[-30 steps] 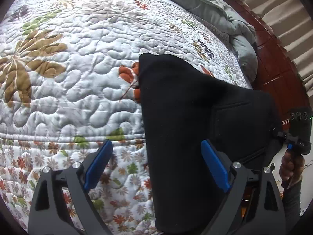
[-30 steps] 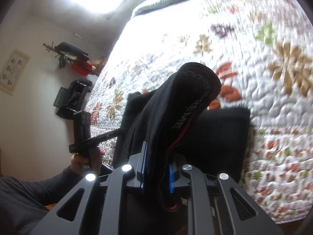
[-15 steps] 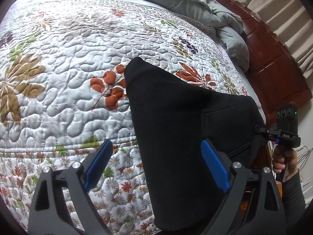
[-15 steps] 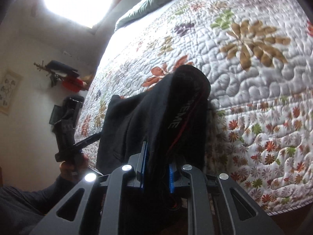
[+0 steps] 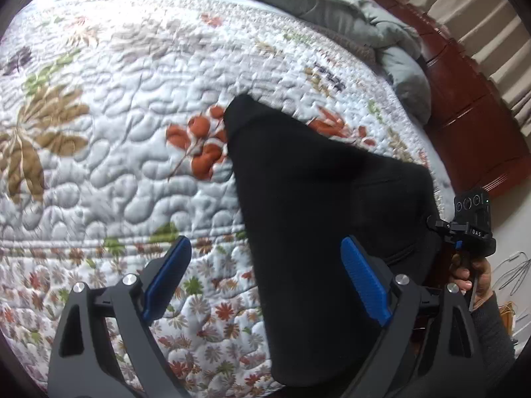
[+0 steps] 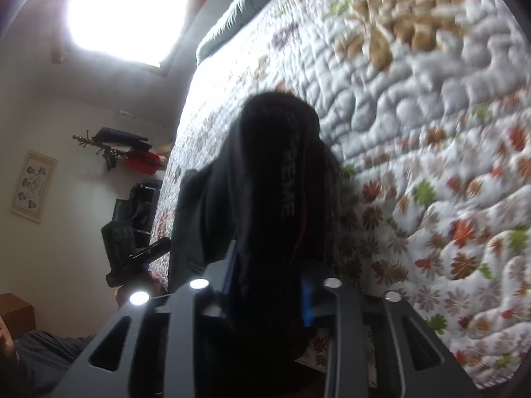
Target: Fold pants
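While the black pants [image 5: 318, 212] hang over the near edge of the bed's floral quilt [image 5: 109, 152], one end lies up on the mattress top and the rest drapes down the quilt's side.

Item, left claw [image 5: 265, 282]: spread wide, nothing between its blue pads; it hovers over the near quilt edge, its right finger in front of the cloth, contact not clear.

Item, right claw [image 6: 268, 285]: a bunched fold of the pants, with part of a printed word showing, sits between its blue pads. Its jaws have just been opening, so the pinch is loosening, though the frame does not show whether the pads are clear of the cloth. In the left view the right claw's handle and the hand [image 5: 471, 275] holding it appear at the right, beside the pants' right edge.

Step in hand, as judged: the setting-down of a carried fold — the release stage of one fold, not the last tidy-up.

Next move calls for: drawing the right claw back without dragging the bunch along, then taking a fresh hold on a free edge with the spread left claw so the cloth can be laid flat.

Changes from the earlier frames: the right claw was clamped tight on the fold; its pads now stand further apart. The bunch sits lower against the quilt's side than before — the quilt top fills less of the right view. The left claw is unchanged in spread.
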The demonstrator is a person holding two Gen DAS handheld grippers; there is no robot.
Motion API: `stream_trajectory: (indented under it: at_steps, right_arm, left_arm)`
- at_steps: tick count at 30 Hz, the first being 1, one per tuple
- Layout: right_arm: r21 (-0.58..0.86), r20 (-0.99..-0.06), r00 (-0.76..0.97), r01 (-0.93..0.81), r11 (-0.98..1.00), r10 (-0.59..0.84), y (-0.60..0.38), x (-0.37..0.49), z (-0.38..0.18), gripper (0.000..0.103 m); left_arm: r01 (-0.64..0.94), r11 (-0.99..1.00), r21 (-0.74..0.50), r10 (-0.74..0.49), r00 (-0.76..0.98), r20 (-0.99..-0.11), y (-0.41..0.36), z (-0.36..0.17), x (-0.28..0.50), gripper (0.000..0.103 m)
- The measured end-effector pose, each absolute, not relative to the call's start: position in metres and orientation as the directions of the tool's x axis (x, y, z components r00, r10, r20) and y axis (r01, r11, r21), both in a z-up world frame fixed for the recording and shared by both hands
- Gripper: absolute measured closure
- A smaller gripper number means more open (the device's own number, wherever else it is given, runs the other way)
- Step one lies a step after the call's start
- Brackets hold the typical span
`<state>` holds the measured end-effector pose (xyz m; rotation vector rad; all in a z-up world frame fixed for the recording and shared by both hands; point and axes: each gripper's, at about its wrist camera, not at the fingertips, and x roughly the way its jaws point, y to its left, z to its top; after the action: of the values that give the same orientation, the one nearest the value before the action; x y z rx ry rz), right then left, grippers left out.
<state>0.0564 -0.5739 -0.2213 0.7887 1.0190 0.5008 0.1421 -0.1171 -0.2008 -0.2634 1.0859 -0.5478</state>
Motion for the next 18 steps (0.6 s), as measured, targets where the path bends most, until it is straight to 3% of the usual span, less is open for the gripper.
stream_trajectory:
  at_steps: [3,7,11,15,18]
  right_arm:
    - [0.74,-0.557,0.535,-0.027,0.672,0.635,-0.592,0.057,-0.183,0.061]
    - [0.756,-0.49,0.554,-0.113,0.644,0.673,-0.582,0.079,-0.147,0.061]
    - [0.776,-0.511,0.47,-0.109,0.621,0.72,-0.554,0.117,-0.163,0.061]
    - [0.806,-0.507,0.438,-0.065,0.589,0.742,-0.553,0.126,-0.193,0.067]
    - [0.808,-0.53,0.429,-0.006,0.589,0.732,-0.564,0.13,-0.218,0.097]
  left_arm:
    - [0.33,0.802,-0.498,-0.597,0.404,-0.693,-0.11,-0.17,0.148,0.012]
    - [0.372,0.691,-0.62,-0.723,0.378,-0.579,-0.11,-0.147,0.172,0.012]
    - [0.373,0.578,-0.726,-0.816,0.281,-0.505,-0.127,-0.154,0.197,0.012]
    - [0.31,0.532,-0.788,-0.847,0.193,-0.495,-0.142,-0.183,0.216,0.013]
    - [0.312,0.59,-0.745,-0.806,0.187,-0.561,-0.154,-0.202,0.222,0.017]
